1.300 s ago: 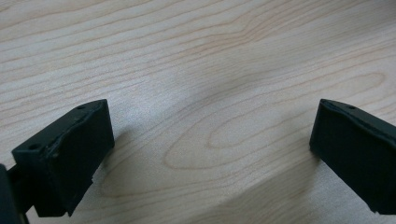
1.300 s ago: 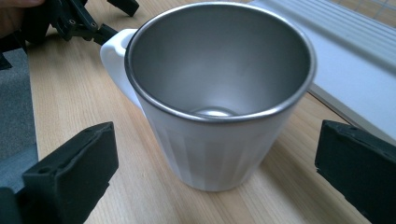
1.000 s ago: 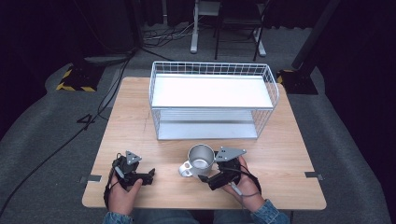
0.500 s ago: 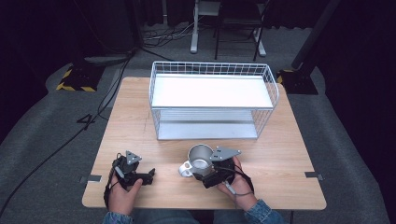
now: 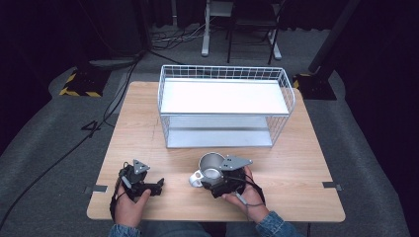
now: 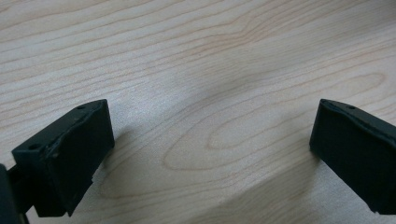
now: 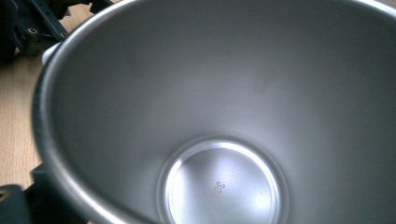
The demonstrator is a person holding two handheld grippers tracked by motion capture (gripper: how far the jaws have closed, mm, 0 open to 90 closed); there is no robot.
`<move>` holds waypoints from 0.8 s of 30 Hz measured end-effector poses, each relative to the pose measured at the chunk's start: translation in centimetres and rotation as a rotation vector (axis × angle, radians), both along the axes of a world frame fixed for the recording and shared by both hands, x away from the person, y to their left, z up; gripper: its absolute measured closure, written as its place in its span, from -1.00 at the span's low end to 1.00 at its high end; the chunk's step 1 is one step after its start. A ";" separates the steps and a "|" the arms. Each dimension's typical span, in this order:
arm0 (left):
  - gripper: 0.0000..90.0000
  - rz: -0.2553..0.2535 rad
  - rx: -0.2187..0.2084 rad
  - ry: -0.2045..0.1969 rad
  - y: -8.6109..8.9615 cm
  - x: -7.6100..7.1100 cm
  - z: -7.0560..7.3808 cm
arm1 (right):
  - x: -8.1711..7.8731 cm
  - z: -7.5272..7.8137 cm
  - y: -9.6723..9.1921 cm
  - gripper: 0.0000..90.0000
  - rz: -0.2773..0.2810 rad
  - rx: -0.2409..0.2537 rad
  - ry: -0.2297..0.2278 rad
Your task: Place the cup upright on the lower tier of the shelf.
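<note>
One steel mug (image 5: pixel 211 166) sits just in front of the rack (image 5: pixel 225 106), right gripper (image 5: pixel 217 182) jaws closing around its rim. Left gripper (image 5: pixel 153 185) lies open, well left of the mug.

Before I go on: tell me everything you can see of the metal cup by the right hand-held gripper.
The metal cup looks like brushed steel, empty, with a rolled rim and small stamped figures on its round bottom. A pale handle sticks out toward the person's left. It stands upright on the wooden table, in front of the wire basket. The right hand-held gripper sits against its near side, its jaws having just been closing; contact is hidden.
</note>
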State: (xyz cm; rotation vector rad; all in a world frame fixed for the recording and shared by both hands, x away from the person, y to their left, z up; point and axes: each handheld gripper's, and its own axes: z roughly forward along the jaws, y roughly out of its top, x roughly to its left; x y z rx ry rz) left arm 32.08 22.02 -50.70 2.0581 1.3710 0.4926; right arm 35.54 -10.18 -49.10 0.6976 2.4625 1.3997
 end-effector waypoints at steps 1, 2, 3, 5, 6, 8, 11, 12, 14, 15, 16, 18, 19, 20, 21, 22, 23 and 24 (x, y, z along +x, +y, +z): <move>-1.00 0.001 -0.001 -0.001 0.0 0.0 0.0 | 0.0 -0.1 0.0 -0.92 0.007 0.003 -0.004; -1.00 0.000 0.000 0.000 0.0 0.0 0.0 | 0.1 -0.1 -0.1 -0.87 0.005 0.004 -0.005; -1.00 0.000 -0.001 0.000 0.0 0.0 0.0 | 0.1 -0.2 -0.1 -0.84 0.000 0.006 -0.009; -1.00 0.000 0.000 0.000 0.0 0.0 0.0 | 0.2 -0.3 -0.2 -0.84 0.000 0.020 -0.005; -1.00 0.000 0.000 0.000 0.0 0.0 0.0 | 0.2 -0.4 -0.2 -0.84 0.000 0.020 -0.011; -1.00 0.000 0.000 0.000 0.0 0.0 0.0 | 0.1 -0.4 -0.2 -0.83 0.001 0.019 -0.016; -1.00 0.000 0.000 0.000 0.0 0.0 0.0 | 0.0 -0.3 -0.2 -0.83 -0.005 0.016 -0.015; -1.00 -0.001 0.000 -0.001 0.0 0.0 0.0 | 0.0 -0.3 -0.2 -0.83 -0.005 0.014 -0.015; -1.00 0.000 0.000 0.000 0.0 0.0 0.0 | 0.1 -0.2 -0.1 -0.82 -0.006 0.006 -0.012; -1.00 -0.001 0.000 0.000 0.0 0.0 0.0 | 0.1 -0.2 -0.1 -0.82 -0.004 0.002 -0.009; -1.00 0.001 -0.001 -0.001 0.0 0.0 0.0 | 0.1 -0.2 -0.1 -0.82 -0.003 0.001 -0.009; -1.00 0.002 -0.002 -0.001 0.0 0.0 0.0 | 0.1 -0.2 -0.1 -0.82 -0.003 0.001 -0.011; -1.00 0.000 0.000 0.000 0.0 0.0 0.0 | 0.1 -0.2 -0.1 -0.82 -0.003 0.003 -0.010; -1.00 0.001 -0.002 -0.001 0.0 0.0 0.0 | 0.1 -0.2 -0.1 -0.82 -0.002 0.004 -0.011; -1.00 0.000 0.000 0.000 0.0 0.0 0.0 | 0.1 -0.2 -0.1 -0.82 0.000 0.004 -0.011; -1.00 0.000 0.000 0.000 0.0 0.0 0.0 | 0.1 -0.2 0.0 -0.82 0.002 0.010 -0.009; -1.00 0.001 -0.002 -0.001 0.0 0.0 0.0 | 0.1 -0.1 0.0 -0.82 0.006 0.013 -0.007; -1.00 0.001 -0.001 -0.001 0.0 0.0 0.0 | 0.1 -0.1 0.0 -0.82 0.008 0.017 -0.007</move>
